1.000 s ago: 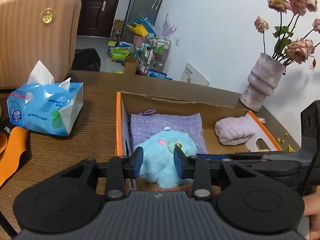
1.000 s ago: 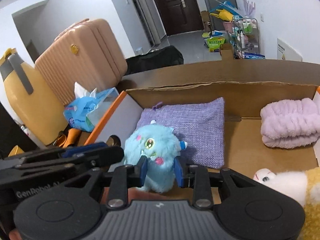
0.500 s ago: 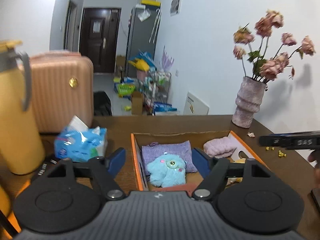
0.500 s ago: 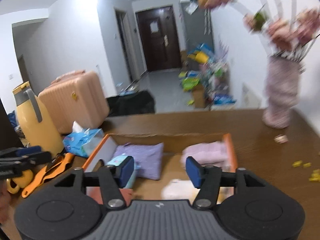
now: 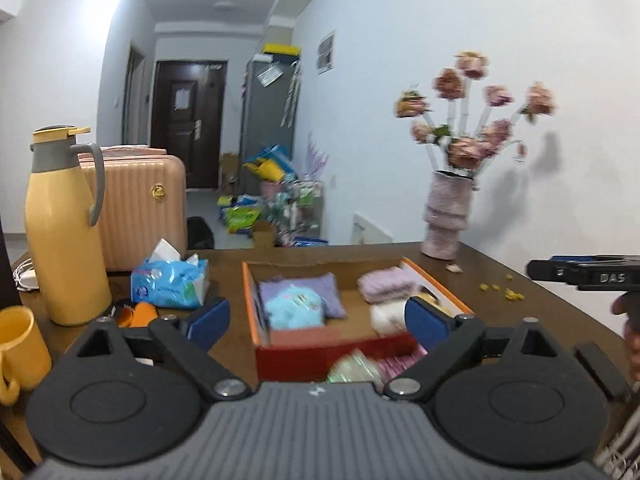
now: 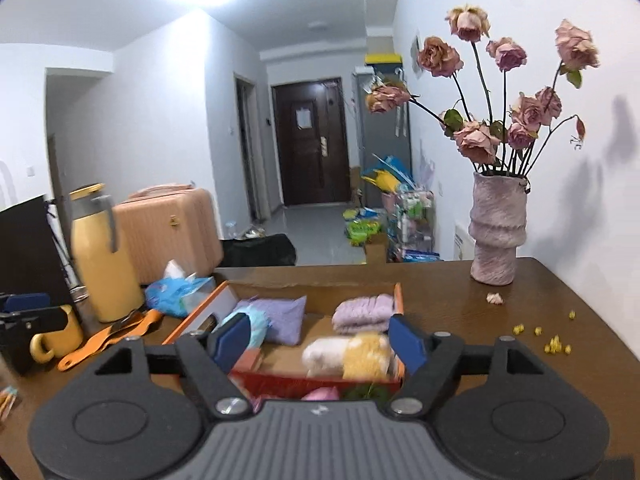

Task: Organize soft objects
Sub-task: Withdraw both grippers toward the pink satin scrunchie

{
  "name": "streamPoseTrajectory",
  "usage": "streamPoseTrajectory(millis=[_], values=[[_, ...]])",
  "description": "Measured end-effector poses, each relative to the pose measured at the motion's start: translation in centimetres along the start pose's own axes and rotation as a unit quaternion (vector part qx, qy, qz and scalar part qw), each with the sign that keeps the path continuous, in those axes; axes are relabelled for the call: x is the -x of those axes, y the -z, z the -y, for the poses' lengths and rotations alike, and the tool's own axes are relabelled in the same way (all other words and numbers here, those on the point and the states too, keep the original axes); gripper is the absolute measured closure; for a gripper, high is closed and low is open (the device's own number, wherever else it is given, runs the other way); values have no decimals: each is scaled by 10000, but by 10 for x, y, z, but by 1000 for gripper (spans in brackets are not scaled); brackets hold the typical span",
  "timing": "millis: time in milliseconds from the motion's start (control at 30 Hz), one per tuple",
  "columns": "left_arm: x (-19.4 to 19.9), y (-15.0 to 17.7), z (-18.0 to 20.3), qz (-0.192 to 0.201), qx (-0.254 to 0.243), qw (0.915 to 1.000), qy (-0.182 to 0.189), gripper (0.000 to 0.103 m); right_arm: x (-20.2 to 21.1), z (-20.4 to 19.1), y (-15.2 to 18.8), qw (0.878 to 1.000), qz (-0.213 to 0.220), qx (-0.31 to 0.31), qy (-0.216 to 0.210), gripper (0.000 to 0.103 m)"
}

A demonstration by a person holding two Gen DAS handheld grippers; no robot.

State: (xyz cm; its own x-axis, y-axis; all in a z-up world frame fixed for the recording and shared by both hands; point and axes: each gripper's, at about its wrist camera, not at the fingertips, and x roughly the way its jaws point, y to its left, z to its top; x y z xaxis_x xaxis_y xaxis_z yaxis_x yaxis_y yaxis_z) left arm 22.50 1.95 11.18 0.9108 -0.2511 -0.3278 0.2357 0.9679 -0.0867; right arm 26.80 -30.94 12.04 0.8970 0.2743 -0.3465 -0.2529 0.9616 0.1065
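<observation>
Brown table [image 6: 500, 320], wide, bearing all below

Pink suitcase [image 5: 140, 208] standing at the far left edge, behind a yellow jug [image 5: 60, 232]

Cardboard box [image 5: 250, 300] with orange rim, mid-table, open at the top, holding the soft things: purple cushion [image 5: 324, 286] flat in the far left corner, blue plush [image 5: 294, 308] lying on its near end, lilac towel [image 6: 362, 314] rolled at the far right, white-and-yellow plush [image 6: 352, 354] in the near right part

Pale vase [image 6: 496, 228] of dried roses, upright at the far right corner, well apart from the box

Blue tissue pack [image 5: 170, 284] left of the box, near the jug

Left hand-held gripper [image 5: 318, 322] raised short of the box, jaws spread about as wide as they go after just opening, nothing between the pads, only the box seen through the gap

Right hand-held gripper [image 6: 316, 340] likewise back from the box, jaws wide after just opening, gripping nothing

Yellow mug [image 6: 60, 338] at the left edge, beside an orange shoehorn-like strip [image 6: 108, 338]

Yellow crumbs [image 6: 554, 344] scattered on the right side of the table
</observation>
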Motion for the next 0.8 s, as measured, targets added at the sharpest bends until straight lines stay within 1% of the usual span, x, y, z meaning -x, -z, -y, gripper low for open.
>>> streamPoseTrajectory(millis=[67, 233, 333, 400, 467, 500, 533, 567, 600, 633, 667, 733, 800], values=[[21, 23, 8, 20, 16, 10000, 86, 7, 20, -5, 26, 9999, -29, -54, -99, 27], [55, 74, 23, -174, 202, 9994, 218, 7, 57, -14, 91, 9987, -200, -331, -323, 27], [58, 87, 24, -337, 336, 9983, 322, 7, 70, -15, 117, 9978, -361, -454, -316, 27], [54, 90, 25, -412, 358, 9979, 338, 7, 74, -13, 126, 9974, -405, -513, -316, 27], [46, 90, 29, -451, 373, 9976, 371, 10, 72, -10, 130, 9969, -442, -582, -282, 27], [40, 90, 31, -479, 397, 9970, 470, 16, 68, -7, 130, 9969, -450, -603, -250, 27], [31, 90, 34, -524, 436, 9956, 646, 22, 65, -5, 131, 9967, -458, -628, -219, 27], [22, 90, 38, -586, 491, 9937, 824, 24, 61, -3, 131, 9966, -462, -645, -203, 27], [10, 90, 42, -657, 542, 9917, 963, 28, 55, 0, 130, 9965, -462, -663, -202, 27], [-4, 90, 46, -737, 565, 9902, 1039, 35, 47, 3, 129, 9963, -480, -682, -199, 27], [-20, 90, 51, -846, 547, 9895, 1041, 39, 37, 6, 127, 9960, -523, -702, -186, 27], [-52, 91, 62, -1045, 503, 9884, 984, 50, 16, 12, 122, 9955, -587, -732, -158, 28], [-91, 90, 69, -1259, 595, 9853, 993, 52, -5, 17, 114, 9952, -619, -742, -150, 30]])
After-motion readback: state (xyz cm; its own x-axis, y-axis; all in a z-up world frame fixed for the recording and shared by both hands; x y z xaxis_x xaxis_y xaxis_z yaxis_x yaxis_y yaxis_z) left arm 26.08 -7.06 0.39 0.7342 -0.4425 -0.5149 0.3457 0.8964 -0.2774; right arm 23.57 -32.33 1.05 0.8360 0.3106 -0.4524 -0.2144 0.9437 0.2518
